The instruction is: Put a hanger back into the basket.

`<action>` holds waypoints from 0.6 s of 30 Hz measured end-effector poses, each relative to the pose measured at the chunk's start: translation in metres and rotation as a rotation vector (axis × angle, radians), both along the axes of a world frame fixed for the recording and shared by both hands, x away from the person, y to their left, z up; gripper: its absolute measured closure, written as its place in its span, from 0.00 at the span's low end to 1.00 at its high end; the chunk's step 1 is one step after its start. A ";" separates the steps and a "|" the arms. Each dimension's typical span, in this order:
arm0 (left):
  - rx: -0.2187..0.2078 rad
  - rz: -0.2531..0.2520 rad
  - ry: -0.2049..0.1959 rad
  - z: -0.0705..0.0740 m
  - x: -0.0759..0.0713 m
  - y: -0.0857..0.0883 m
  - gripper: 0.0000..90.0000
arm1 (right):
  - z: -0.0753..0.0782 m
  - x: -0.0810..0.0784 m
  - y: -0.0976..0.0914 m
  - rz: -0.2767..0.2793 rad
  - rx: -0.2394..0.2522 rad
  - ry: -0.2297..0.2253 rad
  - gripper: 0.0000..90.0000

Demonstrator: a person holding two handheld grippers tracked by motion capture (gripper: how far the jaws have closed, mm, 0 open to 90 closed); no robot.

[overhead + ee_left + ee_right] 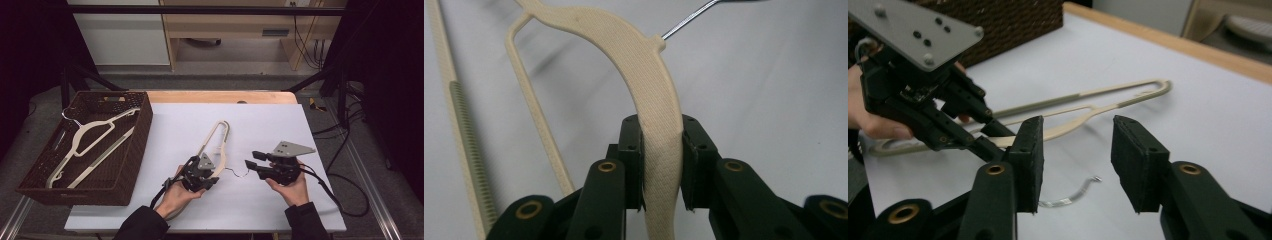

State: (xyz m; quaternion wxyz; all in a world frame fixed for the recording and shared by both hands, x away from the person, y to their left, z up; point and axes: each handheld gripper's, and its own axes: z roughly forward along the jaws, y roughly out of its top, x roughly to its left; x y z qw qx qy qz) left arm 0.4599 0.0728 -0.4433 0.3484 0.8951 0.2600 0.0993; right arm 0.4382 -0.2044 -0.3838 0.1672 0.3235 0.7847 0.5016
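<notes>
**Two grippers, one cream hanger gripped on the white table**

Two hand-held grippers sit near the front of the white table [260, 125]. The left gripper [207, 181] has its jaws clamped on the broad shoulder of a cream hanger [216, 141], which stretches away toward the far side of the table. From above, the clamp itself is hard to make out; the left gripper view settles it, showing the hanger [644, 75] pinched between both pads [634, 165], its wire hook [689, 19] running off to the upper right.

The right gripper [251, 160] is held just to the right, its jaws wide apart and holding nothing. Its own view shows the open gripper [1077, 160], the left gripper [990, 142] beyond it, and the hanger [1108, 102] lying flat across the table. A thin silvery wire [1073, 195], possibly the hook's end, lies on the table below the jaws.

At the left stands a brown wicker basket [142, 125] with a second cream hanger [90, 145] inside.
</notes>
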 end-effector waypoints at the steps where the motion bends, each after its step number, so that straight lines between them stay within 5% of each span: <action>1: -0.016 0.012 -0.001 0.001 0.000 0.001 0.83 | 0.002 -0.001 -0.006 -0.022 0.013 -0.006 0.55; 9: -0.049 0.050 -0.022 0.018 0.002 0.017 0.84 | -0.003 -0.001 -0.033 -0.152 0.044 -0.025 0.22; 18: -0.074 0.098 -0.030 0.033 0.006 0.037 0.86 | -0.012 0.002 -0.042 -0.191 0.038 -0.007 0.14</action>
